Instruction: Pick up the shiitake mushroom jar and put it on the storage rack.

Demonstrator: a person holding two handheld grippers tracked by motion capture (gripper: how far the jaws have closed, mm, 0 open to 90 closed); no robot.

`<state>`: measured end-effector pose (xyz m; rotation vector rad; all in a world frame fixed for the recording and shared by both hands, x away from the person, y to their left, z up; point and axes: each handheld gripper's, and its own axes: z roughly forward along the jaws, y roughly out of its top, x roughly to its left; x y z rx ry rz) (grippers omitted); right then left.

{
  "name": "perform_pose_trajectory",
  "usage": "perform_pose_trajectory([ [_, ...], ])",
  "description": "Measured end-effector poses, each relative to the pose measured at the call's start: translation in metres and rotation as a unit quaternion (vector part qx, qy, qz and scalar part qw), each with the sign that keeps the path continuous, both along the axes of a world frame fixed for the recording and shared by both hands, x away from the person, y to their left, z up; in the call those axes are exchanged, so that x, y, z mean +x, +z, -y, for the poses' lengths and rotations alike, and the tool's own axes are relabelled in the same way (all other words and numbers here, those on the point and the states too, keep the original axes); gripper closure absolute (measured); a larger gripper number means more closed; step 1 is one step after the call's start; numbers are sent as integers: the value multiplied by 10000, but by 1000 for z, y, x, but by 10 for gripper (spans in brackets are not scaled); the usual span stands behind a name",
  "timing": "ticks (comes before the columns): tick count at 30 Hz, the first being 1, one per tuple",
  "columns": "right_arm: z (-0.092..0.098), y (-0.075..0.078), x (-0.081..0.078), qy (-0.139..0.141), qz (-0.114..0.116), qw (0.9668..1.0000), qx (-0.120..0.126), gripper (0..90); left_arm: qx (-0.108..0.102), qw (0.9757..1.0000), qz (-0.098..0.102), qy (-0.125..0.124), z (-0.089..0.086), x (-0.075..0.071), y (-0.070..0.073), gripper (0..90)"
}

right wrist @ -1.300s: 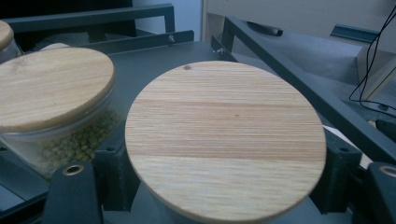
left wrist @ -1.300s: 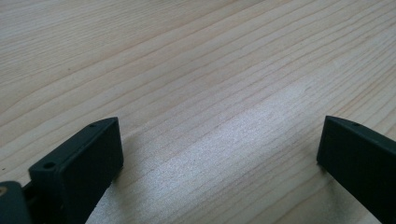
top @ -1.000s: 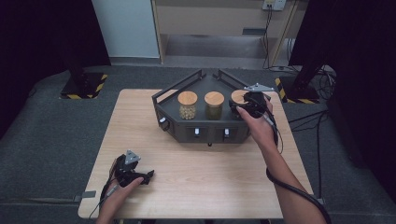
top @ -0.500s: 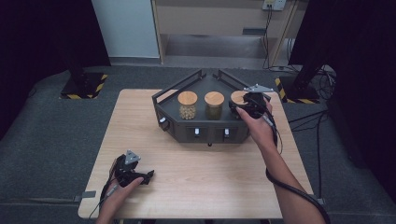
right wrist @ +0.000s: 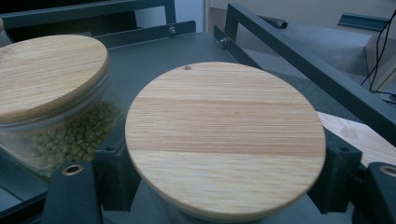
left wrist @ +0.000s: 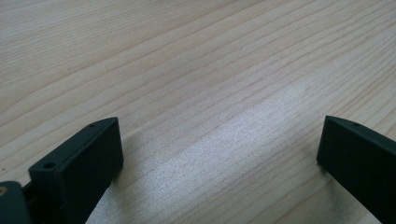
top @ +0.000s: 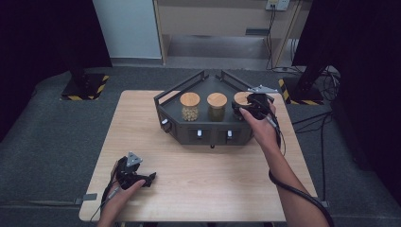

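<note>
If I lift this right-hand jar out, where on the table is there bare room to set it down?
Bare wood lies in front of the rack, between the left gripper and the right forearm, and left of the rack. The rack is crowded: three jars in a row, the right gripper on the right jar.

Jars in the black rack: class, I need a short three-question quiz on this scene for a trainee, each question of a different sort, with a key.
1. How many wooden-lidded jars stand in the black rack?
2. True or false: the left gripper rests on the table with nothing between its fingers.
3. Which jar has the right gripper closed on? A) the left jar B) the middle jar C) the right jar

Key
1. Three.
2. True; the left gripper view has bare wood between the open fingers.
3. C; its fingers clamp the jar just under the lid.
</note>
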<state>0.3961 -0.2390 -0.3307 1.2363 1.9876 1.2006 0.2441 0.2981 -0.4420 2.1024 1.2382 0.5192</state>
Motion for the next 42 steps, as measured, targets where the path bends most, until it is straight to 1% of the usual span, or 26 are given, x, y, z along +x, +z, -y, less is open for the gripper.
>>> perform_pose_trajectory([
  [8,0,-1,0,9,14,10000,7,252,1,10000,1,0,0,0,0,0],
  [9,0,-1,-1,10,28,10000,-3,241,1,10000,1,0,0,0,0,0],
  [12,3,0,-4,57,98,9999,66,164,1,10000,0,-1,0,0,0,0],
  [13,3,0,-4,57,98,9999,66,164,1,10000,0,-1,0,0,0,0],
  [14,3,1,-7,40,137,9999,42,123,1,10000,0,-1,0,0,0,0],
  [16,4,2,-9,8,166,9999,39,108,1,10000,1,-1,0,0,0,0],
  [17,7,3,-12,-10,208,9997,112,93,1,10000,1,0,0,0,0,0],
  [20,11,3,-19,57,294,9995,100,73,1,10000,1,0,0,0,0,0],
  [21,11,3,-19,57,294,9995,100,73,2,10000,0,-2,0,0,0,0],
  [27,17,3,-32,147,387,9991,133,36,1,10000,1,-1,0,0,0,0],
  [31,18,3,-39,171,395,9990,93,27,1,10000,1,-1,0,0,0,0],
  [37,23,0,-48,146,410,9990,87,18,1,10000,2,0,0,0,0,0],
  [42,27,0,-55,154,429,9989,142,15,-1,10000,2,1,0,0,0,0],
])
